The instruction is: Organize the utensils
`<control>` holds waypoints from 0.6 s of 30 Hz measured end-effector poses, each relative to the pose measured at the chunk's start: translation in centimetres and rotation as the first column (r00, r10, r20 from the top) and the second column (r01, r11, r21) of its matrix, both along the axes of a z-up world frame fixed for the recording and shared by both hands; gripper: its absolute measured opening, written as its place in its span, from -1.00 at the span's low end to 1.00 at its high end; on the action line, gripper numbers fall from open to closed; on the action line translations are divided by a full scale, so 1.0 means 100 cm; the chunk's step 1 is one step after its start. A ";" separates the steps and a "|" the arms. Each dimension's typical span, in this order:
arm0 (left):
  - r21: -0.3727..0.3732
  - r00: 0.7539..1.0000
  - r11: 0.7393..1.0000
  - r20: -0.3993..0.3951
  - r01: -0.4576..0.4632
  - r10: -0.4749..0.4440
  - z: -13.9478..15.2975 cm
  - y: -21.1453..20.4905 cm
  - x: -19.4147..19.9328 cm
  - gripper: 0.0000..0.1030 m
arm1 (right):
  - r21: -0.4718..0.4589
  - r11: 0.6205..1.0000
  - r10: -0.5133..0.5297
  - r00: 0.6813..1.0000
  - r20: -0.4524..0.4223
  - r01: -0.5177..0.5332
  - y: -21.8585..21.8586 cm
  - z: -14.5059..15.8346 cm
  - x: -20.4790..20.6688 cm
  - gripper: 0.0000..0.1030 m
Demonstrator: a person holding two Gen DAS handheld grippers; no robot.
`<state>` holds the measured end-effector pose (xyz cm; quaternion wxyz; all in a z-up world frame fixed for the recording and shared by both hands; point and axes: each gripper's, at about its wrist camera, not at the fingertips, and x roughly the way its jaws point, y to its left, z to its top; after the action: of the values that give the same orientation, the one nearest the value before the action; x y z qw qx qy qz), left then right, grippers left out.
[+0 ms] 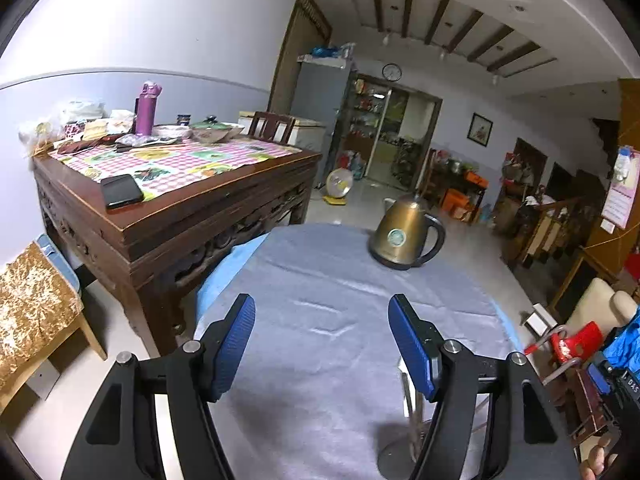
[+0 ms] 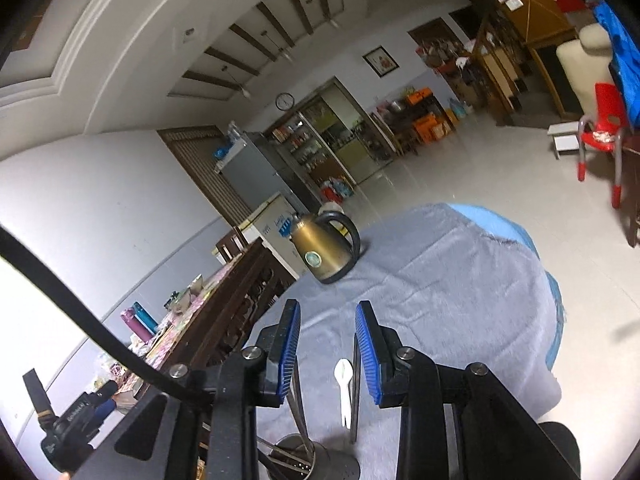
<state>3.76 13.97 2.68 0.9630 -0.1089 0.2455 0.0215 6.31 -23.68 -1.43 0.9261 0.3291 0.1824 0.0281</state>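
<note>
Grey cloth [image 1: 320, 280] covers the round table, where both the left gripper [image 1: 322, 344] and right gripper [image 2: 328, 348] hang spread and empty, apparently because the white spoon [image 2: 344, 384] already stands in the metal utensil holder [image 2: 296, 456] just below them.

Left gripper [image 1: 322, 344]: blue-padded jaws spread wide, nothing between pads, pointing toward 12 o'clock, tilted slightly down. Right gripper [image 2: 328, 344]: jaws partly apart, narrower gap than left, pads pressing on nothing, view rolled so far end leans toward 1 o'clock. Fingertips [image 1: 598, 462] of a hand show at 5 o'clock in left view.
</note>
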 end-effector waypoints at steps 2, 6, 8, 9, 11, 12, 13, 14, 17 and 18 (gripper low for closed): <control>0.004 1.000 1.000 -0.005 -0.004 0.004 -0.003 0.002 0.002 0.36 | -0.005 1.000 0.002 1.000 -0.012 -0.002 0.002 -0.002 0.003 -0.38; 0.023 0.999 1.000 -0.032 -0.011 0.012 -0.011 0.008 0.013 0.36 | -0.005 1.000 0.009 0.999 -0.043 -0.009 0.002 -0.012 0.008 -0.38; 0.028 0.998 0.999 -0.062 -0.016 0.018 -0.020 0.011 0.023 0.36 | -0.009 1.000 0.013 0.998 -0.062 -0.014 0.003 -0.016 0.015 -0.38; 0.027 0.996 0.999 -0.085 -0.022 0.024 -0.027 0.013 0.030 0.36 | -0.015 1.000 0.016 0.997 -0.077 -0.017 0.001 -0.021 0.020 -0.38; 0.023 0.992 0.999 -0.126 -0.028 0.031 -0.042 0.018 0.041 0.36 | -0.019 0.999 0.030 0.993 -0.117 -0.032 0.000 -0.031 0.035 -0.38; 0.026 0.988 0.999 -0.151 -0.032 0.035 -0.051 0.020 0.047 0.36 | -0.015 0.999 0.047 0.989 -0.142 -0.049 -0.002 -0.037 0.043 -0.38; 0.030 0.984 0.999 -0.176 -0.034 0.039 -0.060 0.021 0.054 0.36 | -0.008 0.998 0.065 0.984 -0.166 -0.067 -0.004 -0.046 0.053 -0.38; 0.032 0.979 0.999 -0.202 -0.034 0.039 -0.070 0.023 0.061 0.36 | -0.005 0.996 0.084 0.978 -0.192 -0.087 -0.006 -0.056 0.064 -0.38; 0.037 0.963 0.999 -0.268 -0.034 0.042 -0.095 0.025 0.079 0.36 | 0.012 0.988 0.149 0.950 -0.273 -0.152 -0.010 -0.089 0.104 -0.38; 0.037 0.955 0.999 -0.293 -0.035 0.044 -0.105 0.026 0.086 0.36 | 0.029 0.985 0.172 0.939 -0.298 -0.171 -0.010 -0.100 0.115 -0.38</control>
<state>12.38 16.56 -7.85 0.9169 -0.0944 0.3831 0.0603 17.86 -24.69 -11.44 0.8812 0.3139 0.3486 0.0587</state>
